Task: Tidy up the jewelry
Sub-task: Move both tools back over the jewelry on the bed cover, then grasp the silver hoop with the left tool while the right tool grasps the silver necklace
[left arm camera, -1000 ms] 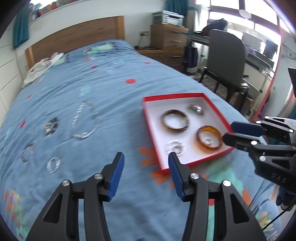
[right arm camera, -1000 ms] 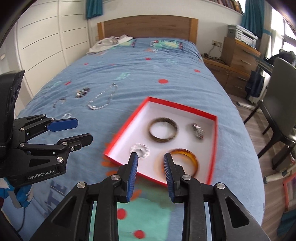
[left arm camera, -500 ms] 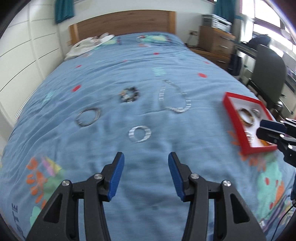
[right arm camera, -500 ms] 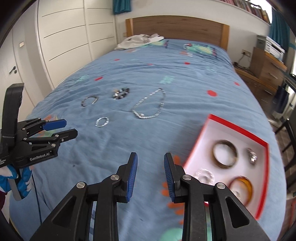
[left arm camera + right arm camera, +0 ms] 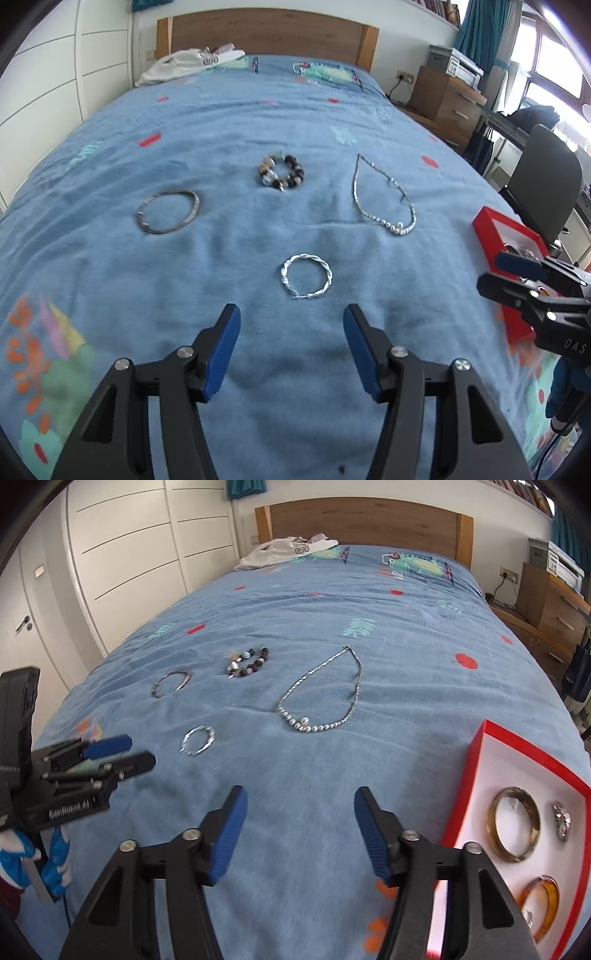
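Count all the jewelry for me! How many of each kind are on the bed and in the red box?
On the bed:
Bracelets and bangles: 3 (twisted silver bracelet, thin metal bangle, beaded bracelet)
Necklaces: 1 (silver necklace)

In the red box, as far as the view shows:
Bangles: 2 (brown bangle, amber bangle)
Small sparkly piece: 1

Total: 7

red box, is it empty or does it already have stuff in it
Not empty. The right wrist view shows the open red box holding a brown bangle, an amber bangle and a small silver piece; its near corner is hidden.
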Demonstrator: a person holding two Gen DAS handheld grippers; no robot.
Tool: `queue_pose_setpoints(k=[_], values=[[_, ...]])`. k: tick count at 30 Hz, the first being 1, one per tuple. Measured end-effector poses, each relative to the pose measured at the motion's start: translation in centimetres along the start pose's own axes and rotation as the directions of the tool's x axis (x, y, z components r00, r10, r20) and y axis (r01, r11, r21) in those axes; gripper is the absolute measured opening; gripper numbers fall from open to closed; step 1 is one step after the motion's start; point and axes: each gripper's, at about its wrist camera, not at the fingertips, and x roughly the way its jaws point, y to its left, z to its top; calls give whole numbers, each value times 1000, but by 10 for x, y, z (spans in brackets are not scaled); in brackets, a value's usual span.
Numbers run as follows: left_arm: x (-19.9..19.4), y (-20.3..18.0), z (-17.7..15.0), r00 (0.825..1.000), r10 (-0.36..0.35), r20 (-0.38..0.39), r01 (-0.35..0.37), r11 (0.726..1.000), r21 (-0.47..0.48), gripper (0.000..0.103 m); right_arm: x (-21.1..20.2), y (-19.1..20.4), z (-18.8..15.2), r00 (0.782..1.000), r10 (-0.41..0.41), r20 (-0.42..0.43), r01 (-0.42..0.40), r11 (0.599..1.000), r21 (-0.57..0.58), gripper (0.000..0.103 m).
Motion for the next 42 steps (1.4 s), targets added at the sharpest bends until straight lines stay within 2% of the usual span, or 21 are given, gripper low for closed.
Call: queue_pose_setpoints(k=[4, 7, 12, 22, 23, 26, 27, 28, 30, 31, 34, 42], values=[[28, -6, 2, 999, -2, -32, 2, 1000, 5, 56, 30, -10, 10, 1000, 7, -14, -7, 1000, 29, 73], [48, -10, 4, 999, 20, -50, -19, 1000, 16, 56, 53, -13, 20, 999, 20, -26, -19, 999, 40, 75], [62, -7, 17, 999, 29, -31, -29, 999, 16, 56, 92, -16, 40, 999, 38, -35, -36, 999, 40, 78], [73, -8, 21, 999, 53, -6, -53, 998, 36, 56, 143, -22, 81, 999, 39, -17, -38, 997, 66, 81], [73, -8, 21, 998, 55, -5, -55, 998, 35, 56, 145, -23, 82, 999, 38, -19, -37, 997, 68, 79], [72, -11, 20, 998, 66, 3, -66, 997, 43, 55, 146, -24, 81, 1000, 22, -22, -21, 997, 69, 54], [71, -11, 19, 998, 69, 6, -69, 997, 46, 52, 144, -25, 80, 999, 24, -21, -23, 997, 73, 49], [70, -11, 19, 997, 74, 12, -74, 996, 45, 49, 143, -25, 79, 999, 26, -21, -24, 997, 76, 39], [69, -11, 18, 996, 82, 18, -83, 996, 41, 38, 139, -26, 75, 999, 38, -22, -36, 996, 82, 25], [68, -11, 17, 996, 83, 19, -83, 996, 39, 38, 137, -26, 72, 999, 47, -24, -44, 995, 85, 17], [67, -12, 16, 996, 85, 26, -86, 995, 42, 38, 133, -23, 66, 997, 68, -29, -65, 994, 84, 5], [54, -14, 10, 995, 98, 33, -99, 994, 36, 37, 106, -11, 36, 991, 129, -15, -127, 985, 121, 3]])
